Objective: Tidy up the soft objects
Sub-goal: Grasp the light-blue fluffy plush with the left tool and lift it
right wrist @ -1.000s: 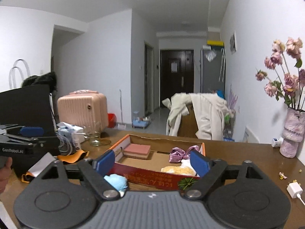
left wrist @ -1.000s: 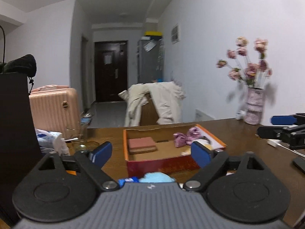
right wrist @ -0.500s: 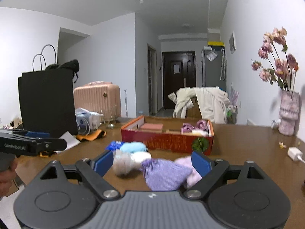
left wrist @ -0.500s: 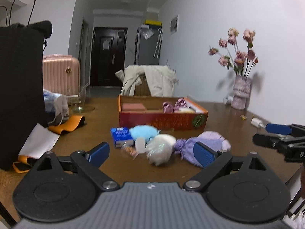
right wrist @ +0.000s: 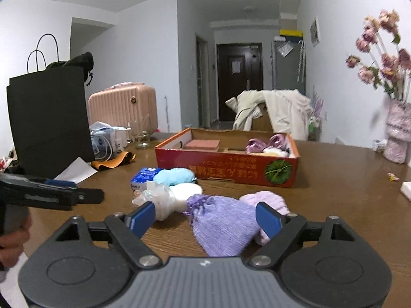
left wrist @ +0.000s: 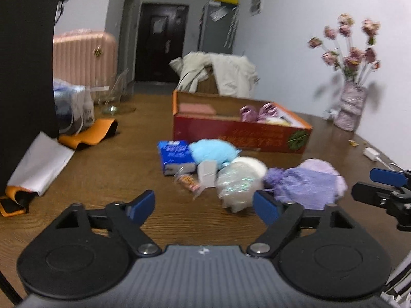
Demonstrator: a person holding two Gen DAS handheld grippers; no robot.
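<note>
**Fingers spread over soft goods on the wooden surface**

Fingers, left gripper [left wrist: 204, 206]: blue pads apart, just been closing somewhat, nothing pinched; only bare wood lies between them.

Fingers, right gripper [right wrist: 205, 218]: likewise apart and just been closing; the purple knit pouch [right wrist: 222, 227] lies between the pads, no contact visible.

Soft goods, loose, clustered in front of the box:
- purple knit pouch, nearest, gathered neck pointing left
- pale lilac plush [right wrist: 267, 200], touching the pouch on its right
- white round pad [right wrist: 186, 191], behind the pouch
- clear crinkled wrap bundle [right wrist: 160, 199], left of the pad
- light blue fluffy item [right wrist: 174, 176], against a blue tissue pack [right wrist: 143, 175]

Red cardboard box [right wrist: 231, 168]: open-topped, behind the cluster; holds a pink flat block [right wrist: 204, 144] at left and pink-purple bows [right wrist: 267, 142] at right.

Surface [right wrist: 334, 192]: brown wood.
</note>
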